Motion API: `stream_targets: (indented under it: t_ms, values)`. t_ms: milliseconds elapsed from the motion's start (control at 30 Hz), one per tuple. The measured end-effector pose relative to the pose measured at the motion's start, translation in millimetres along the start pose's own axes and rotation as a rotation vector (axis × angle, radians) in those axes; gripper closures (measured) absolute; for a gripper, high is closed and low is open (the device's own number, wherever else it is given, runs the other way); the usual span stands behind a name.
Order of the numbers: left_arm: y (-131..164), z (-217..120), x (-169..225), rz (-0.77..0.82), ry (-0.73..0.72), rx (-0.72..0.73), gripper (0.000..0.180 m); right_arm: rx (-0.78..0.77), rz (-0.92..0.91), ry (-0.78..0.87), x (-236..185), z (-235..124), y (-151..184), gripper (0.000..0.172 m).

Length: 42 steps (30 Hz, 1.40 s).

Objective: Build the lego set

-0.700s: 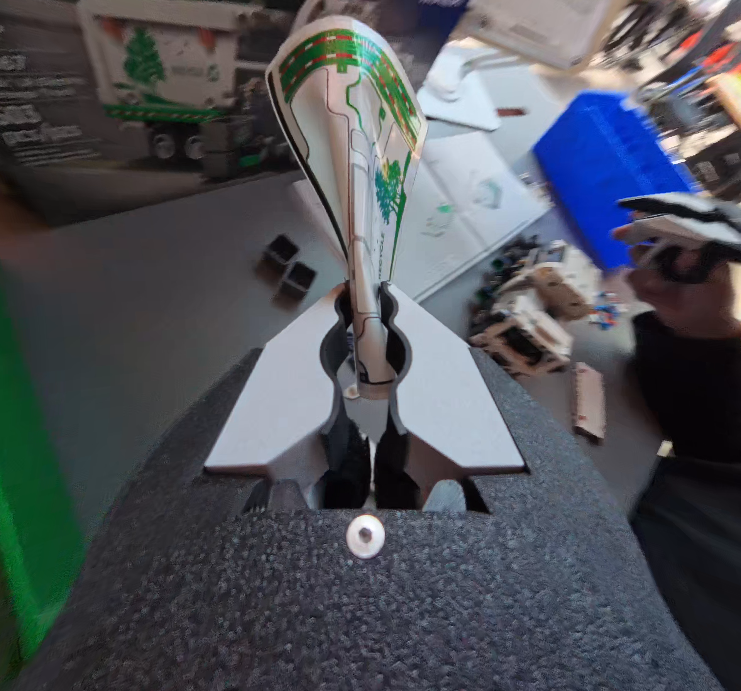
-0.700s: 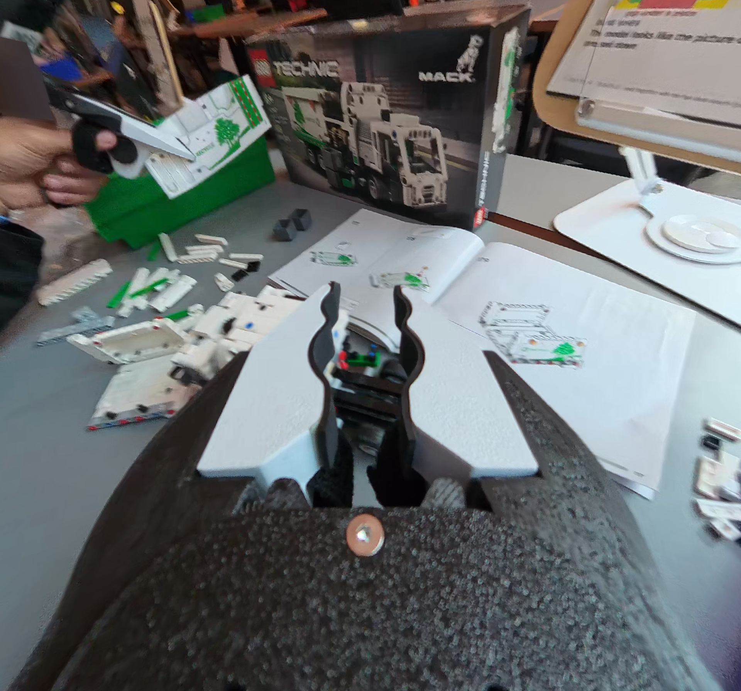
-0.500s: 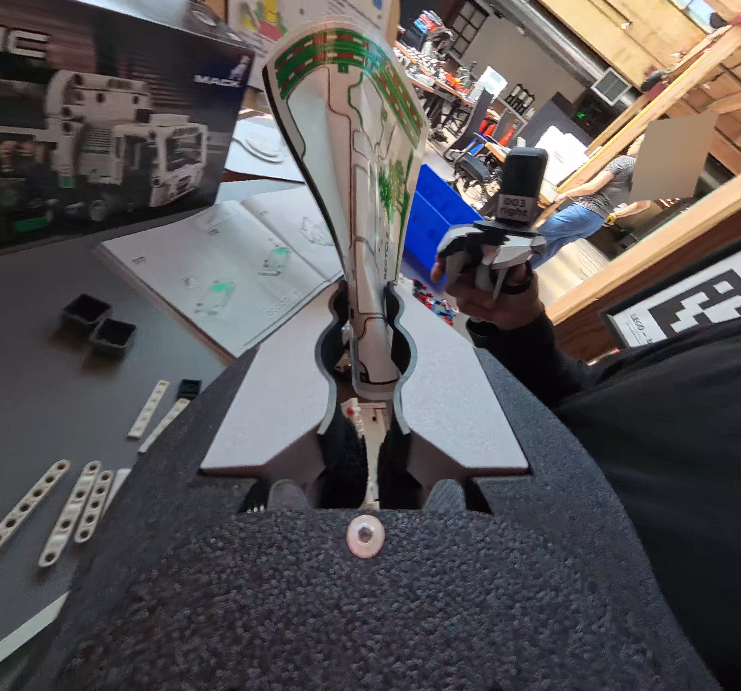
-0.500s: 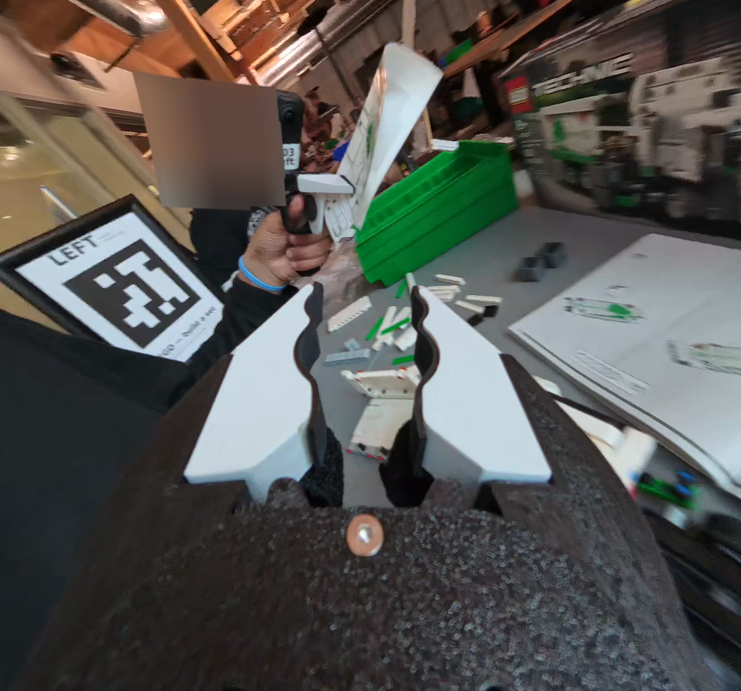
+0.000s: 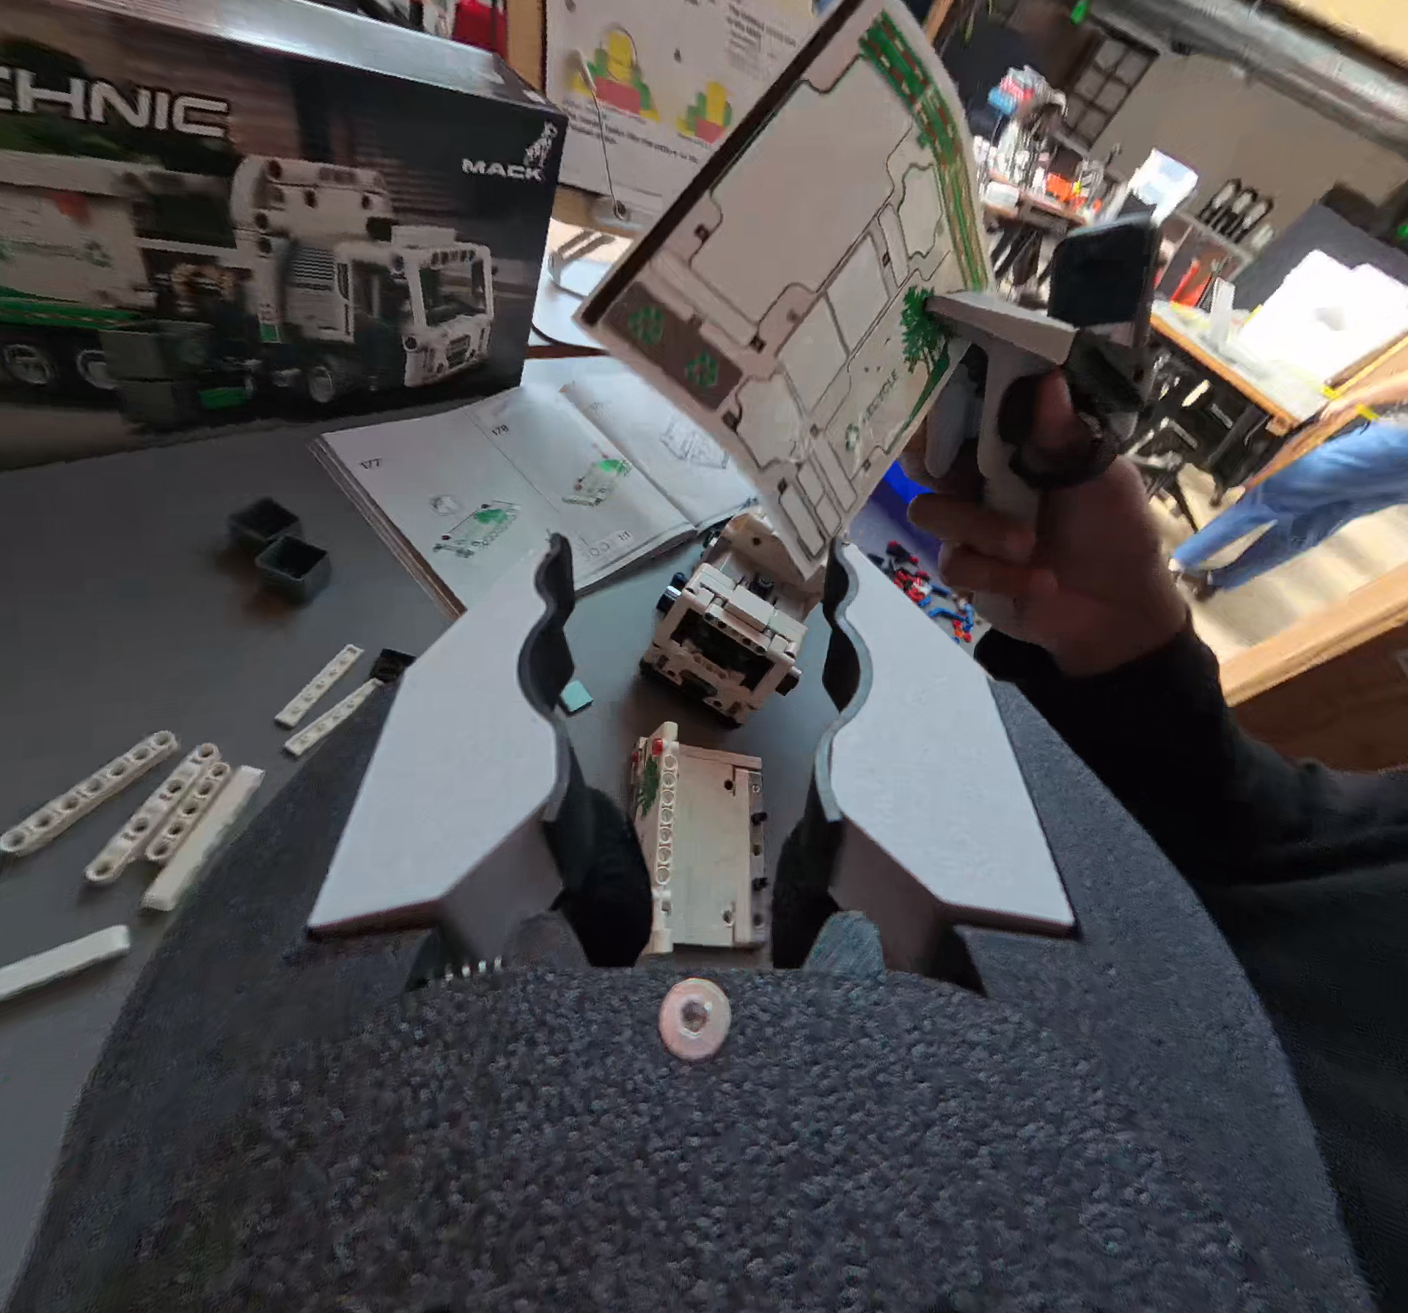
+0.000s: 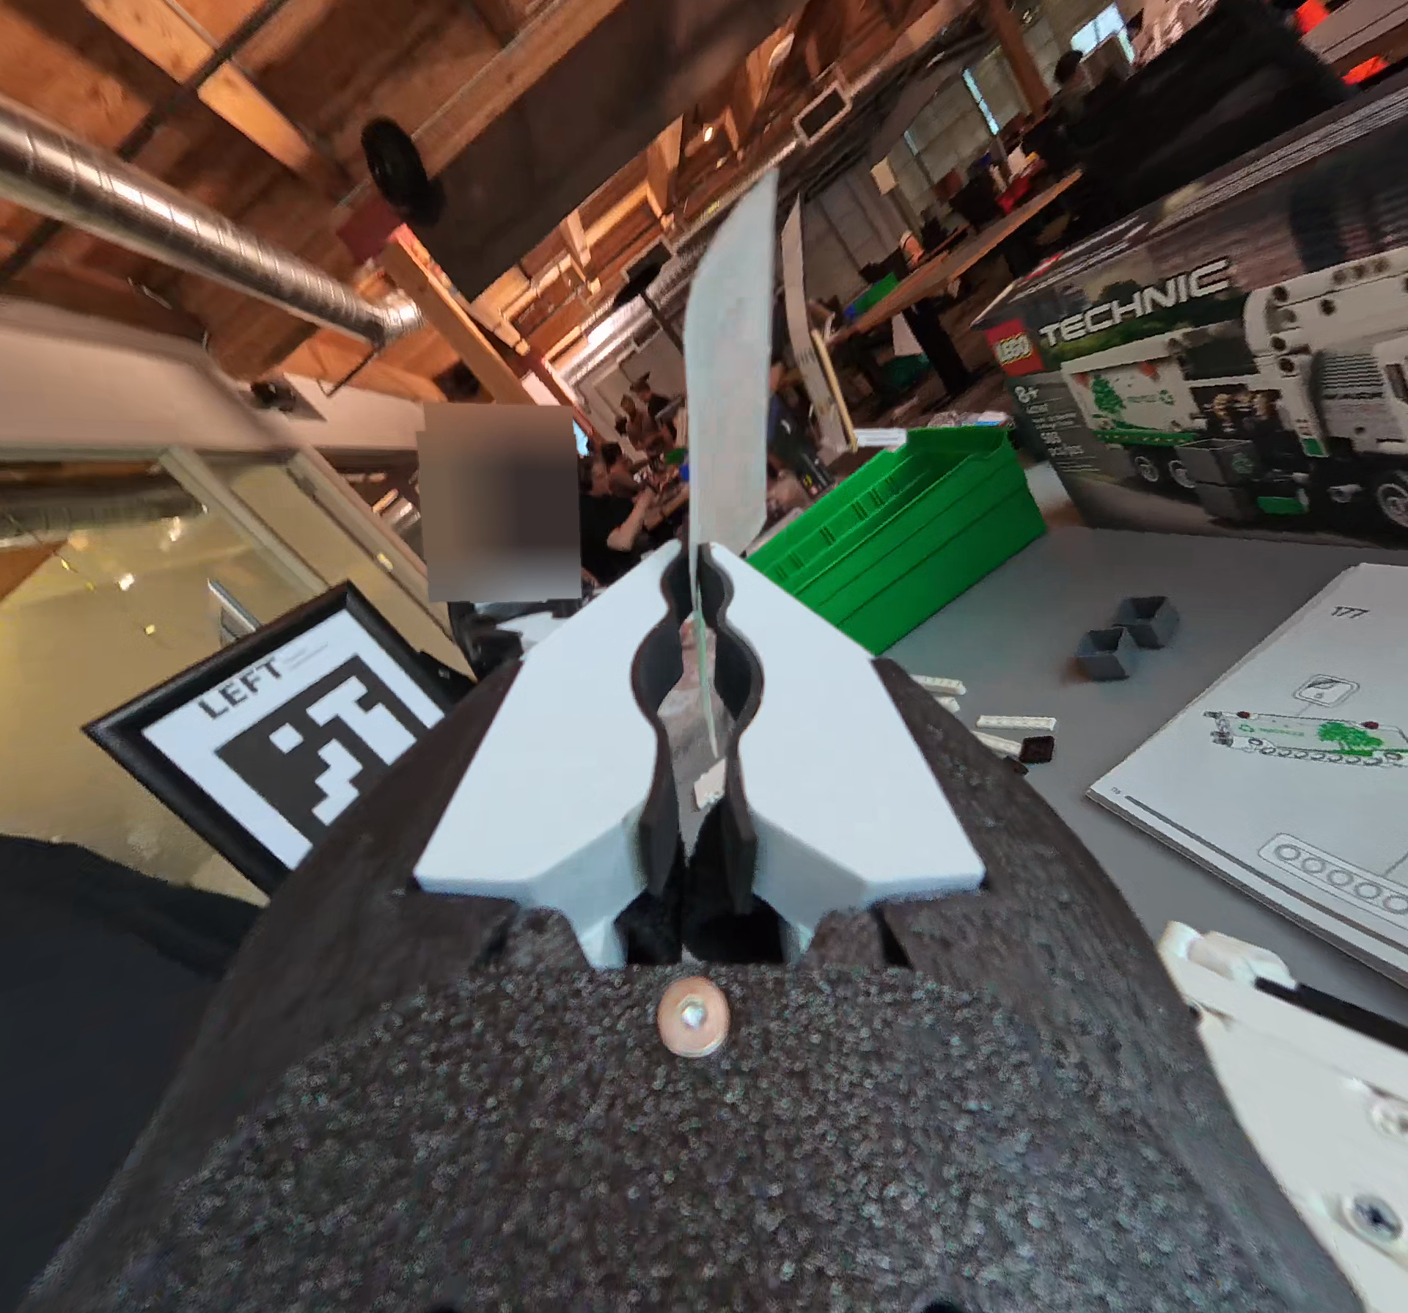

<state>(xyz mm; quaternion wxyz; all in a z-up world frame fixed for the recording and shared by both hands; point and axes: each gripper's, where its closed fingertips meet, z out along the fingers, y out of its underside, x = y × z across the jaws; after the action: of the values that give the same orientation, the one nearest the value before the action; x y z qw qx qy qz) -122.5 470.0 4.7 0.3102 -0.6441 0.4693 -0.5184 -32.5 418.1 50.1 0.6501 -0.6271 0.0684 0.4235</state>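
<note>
In the left wrist view, the left tool [image 5: 693,606] is seen spread wide with nothing between its fingers; low in the frame, a white brick panel [image 5: 705,838] and a partly built white truck cab [image 5: 724,636] lie on the grey table [image 5: 137,606] beneath it. Toward the upper right of the frame, the sticker sheet [image 5: 792,270] is pinched at one edge by the right tool [image 5: 941,308], pressed together on it. The thin sheet is curled, and it could be creased, or slipped loose onto the open instruction booklet [image 5: 533,484], if swung carelessly.
</note>
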Motion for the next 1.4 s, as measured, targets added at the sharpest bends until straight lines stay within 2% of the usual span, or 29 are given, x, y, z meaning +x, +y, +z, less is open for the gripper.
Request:
stream_targets:
  t_ms: [67, 167, 267, 300, 433, 533, 767, 900, 933, 1000, 1100, 1133, 1167, 1233, 1300, 1333, 1400]
  values:
    - [7, -6, 13, -0.078, 0.049, 0.077, 0.116, 0.104, 0.044, -0.001, 4, -14, -13, 0.172]
    - [25, 11, 53, -0.243, 0.313, 0.086, 0.113, 0.143, 0.097, -0.099, -9, -19, -12, 0.172]
    - [14, 17, 82, -0.368, 0.546, 0.176, 0.127, 0.148, 0.097, -0.09, -13, -16, -1, 0.172]
    - [9, 18, 86, -0.389, 0.583, 0.206, 0.132, 0.151, 0.104, -0.09, -14, -15, 2, 0.172]
    - [7, 30, 89, -0.349, 0.569, 0.232, 0.151, 0.179, 0.166, -0.088, -13, -14, 10, 0.172]
    - [7, 33, 86, -0.324, 0.538, 0.239, 0.18, 0.207, 0.207, -0.076, -8, -16, 13, 0.172]
    - [6, 25, 86, -0.299, 0.522, 0.274, 0.18, 0.211, 0.258, -0.087, -4, -16, 18, 0.172]
    - [1, 17, 88, -0.274, 0.522, 0.304, 0.18, 0.124, 0.271, -0.056, 1, -12, 32, 0.168]
    - [0, 15, 88, -0.263, 0.513, 0.306, 0.18, 0.06, 0.242, -0.029, 4, -12, 40, 0.155]
    - [-1, 13, 87, -0.231, 0.489, 0.298, 0.18, -0.067, 0.109, 0.073, 10, -23, 54, 0.141]
    - [5, 14, 88, -0.115, 0.43, 0.248, 0.18, -0.198, -0.254, 0.26, -4, -48, 53, 0.131]
    - [7, 14, 90, -0.067, 0.418, 0.23, 0.18, -0.241, -0.378, 0.248, -21, -48, 53, 0.122]
    - [9, 14, 93, -0.019, 0.41, 0.211, 0.18, -0.291, -0.468, 0.209, -39, -46, 57, 0.122]
    - [9, 13, 100, 0.048, 0.409, 0.191, 0.18, -0.425, -0.576, 0.226, -54, -44, 64, 0.121]
    - [4, 10, 104, 0.068, 0.417, 0.193, 0.18, -0.568, -0.637, 0.339, -45, -59, 63, 0.109]
    - [2, 8, 105, 0.082, 0.419, 0.191, 0.18, -0.571, -0.655, 0.357, -46, -66, 55, 0.109]
    - [3, 5, 110, 0.13, 0.424, 0.178, 0.18, -0.438, -0.61, 0.212, -73, -60, 36, 0.125]
